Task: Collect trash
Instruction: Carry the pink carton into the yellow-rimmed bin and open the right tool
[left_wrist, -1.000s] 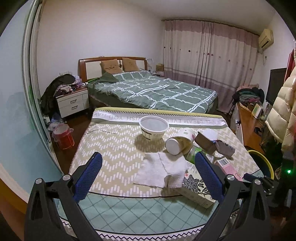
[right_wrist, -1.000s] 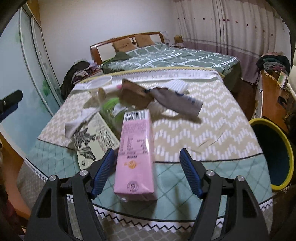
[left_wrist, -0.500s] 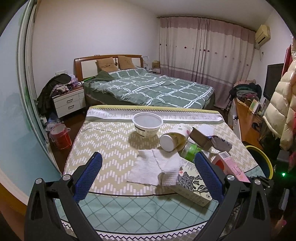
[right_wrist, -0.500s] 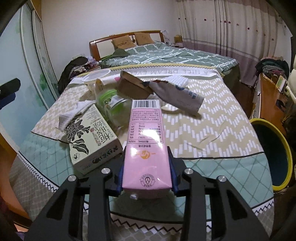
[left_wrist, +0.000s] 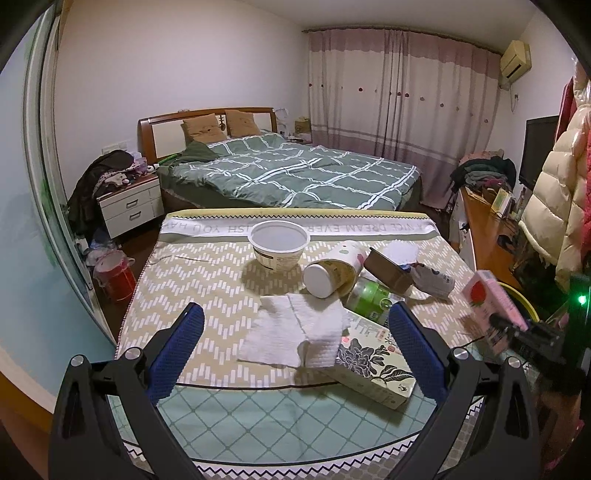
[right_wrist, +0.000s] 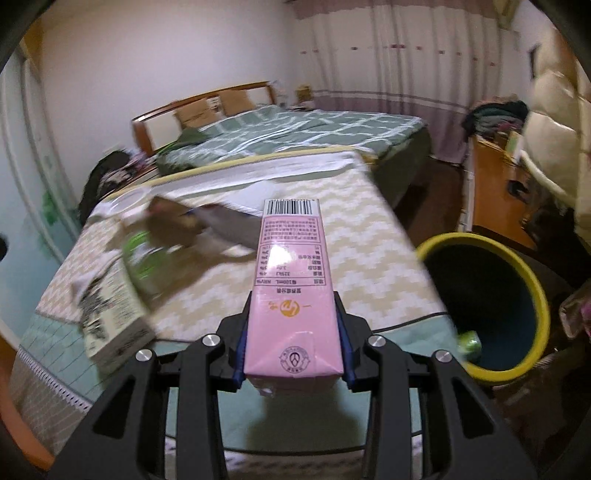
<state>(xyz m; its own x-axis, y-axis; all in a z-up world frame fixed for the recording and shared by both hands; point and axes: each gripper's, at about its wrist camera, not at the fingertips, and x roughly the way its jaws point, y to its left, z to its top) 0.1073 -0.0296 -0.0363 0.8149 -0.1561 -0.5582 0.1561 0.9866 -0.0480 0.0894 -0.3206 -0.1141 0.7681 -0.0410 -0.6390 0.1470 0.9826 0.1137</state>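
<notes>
Right wrist: right claw (right_wrist: 291, 325) grips glossy pink rectangular carton (right_wrist: 291, 280); left claw (left_wrist: 295, 347) open.

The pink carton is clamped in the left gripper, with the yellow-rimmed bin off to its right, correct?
Not quite: the right gripper clamps the pink carton, as the right wrist view shows. The left gripper is open and empty. The yellow-rimmed bin is indeed off to the carton's right.

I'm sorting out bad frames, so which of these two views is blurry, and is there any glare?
Right wrist view: background smeared, glare patch on the sharp pink carton in the right gripper. Left wrist view: mostly crisp, only that carton looks soft at the right edge; fisheye bends both.
</notes>
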